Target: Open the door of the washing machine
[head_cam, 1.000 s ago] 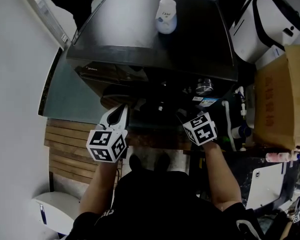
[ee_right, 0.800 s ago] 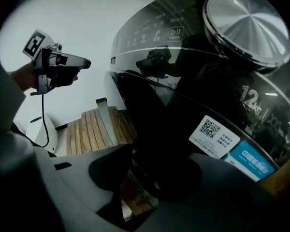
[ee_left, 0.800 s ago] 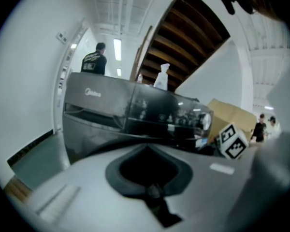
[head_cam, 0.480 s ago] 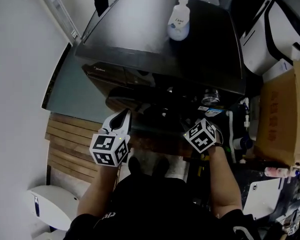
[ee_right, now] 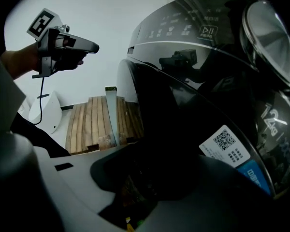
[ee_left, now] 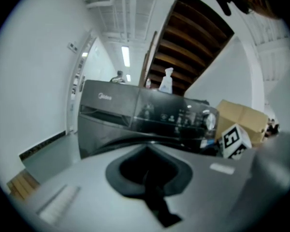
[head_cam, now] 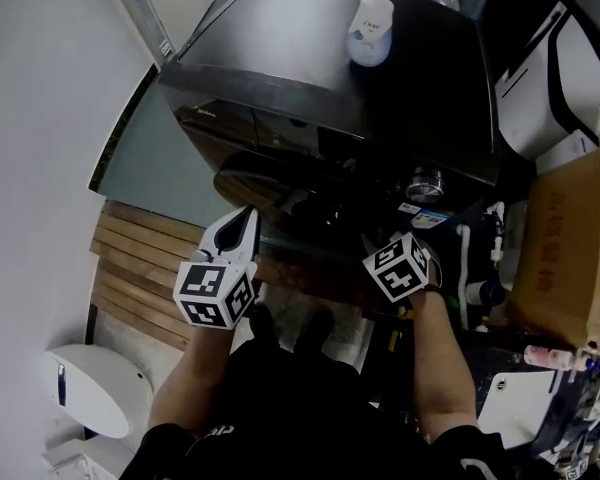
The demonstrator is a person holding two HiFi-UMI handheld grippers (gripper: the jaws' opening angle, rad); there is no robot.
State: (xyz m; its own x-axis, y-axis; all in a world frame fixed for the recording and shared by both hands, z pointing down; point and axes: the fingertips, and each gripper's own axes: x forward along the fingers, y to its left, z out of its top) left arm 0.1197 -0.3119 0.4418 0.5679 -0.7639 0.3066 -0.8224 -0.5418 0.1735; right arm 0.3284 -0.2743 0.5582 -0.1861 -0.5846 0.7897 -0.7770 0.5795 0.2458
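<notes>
Before the washing machine [head_cam: 310, 58], the right gripper [ee_right: 150, 178] is reaching down onto the door's [ee_right: 183, 129] right rim, its wide jaws just closing around that edge. The left gripper [ee_left: 150, 173] is hovering farther off, jaws shut and empty.

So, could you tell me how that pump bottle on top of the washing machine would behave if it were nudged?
The pump bottle stands upright and tall for its base, so a push near the pump would probably tip it. The top of the washing machine looks smooth and glossy, so a low push may slide it instead.
</notes>
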